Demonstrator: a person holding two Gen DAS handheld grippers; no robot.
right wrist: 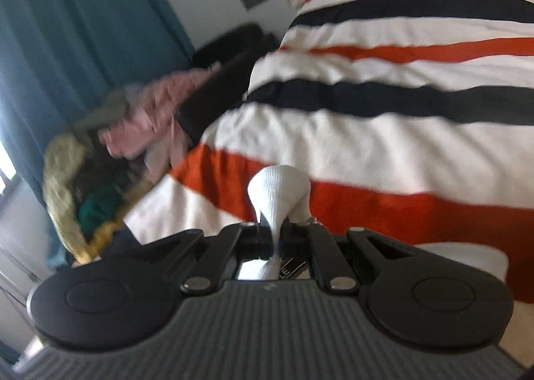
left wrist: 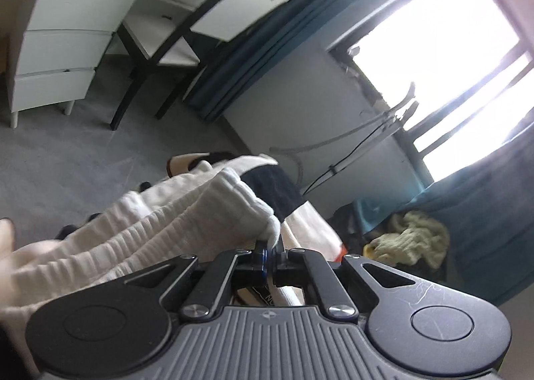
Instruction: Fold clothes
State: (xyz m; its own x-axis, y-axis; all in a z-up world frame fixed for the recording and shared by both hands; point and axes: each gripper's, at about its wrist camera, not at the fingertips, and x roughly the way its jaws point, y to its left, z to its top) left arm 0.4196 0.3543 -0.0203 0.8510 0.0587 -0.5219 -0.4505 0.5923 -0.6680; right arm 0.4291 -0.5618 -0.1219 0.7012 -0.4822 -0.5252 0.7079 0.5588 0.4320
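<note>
A white ribbed knit garment (left wrist: 160, 220) stretches from my left gripper toward the left, lifted in the air. My left gripper (left wrist: 272, 248) is shut on one edge of it. In the right wrist view my right gripper (right wrist: 275, 230) is shut on another bunched white piece of the garment (right wrist: 278, 190), which pokes up between the jaws. The right gripper hangs above the striped bed cover (right wrist: 400, 133). How the cloth runs between the two grippers is hidden.
A pile of mixed clothes (right wrist: 110, 153) lies beside the bed; it also shows in the left wrist view (left wrist: 414, 240). A white desk with drawers (left wrist: 56, 46) and a chair (left wrist: 187, 29) stand on the grey carpet. Teal curtains (left wrist: 253, 33) and a bright window (left wrist: 444, 59) are behind.
</note>
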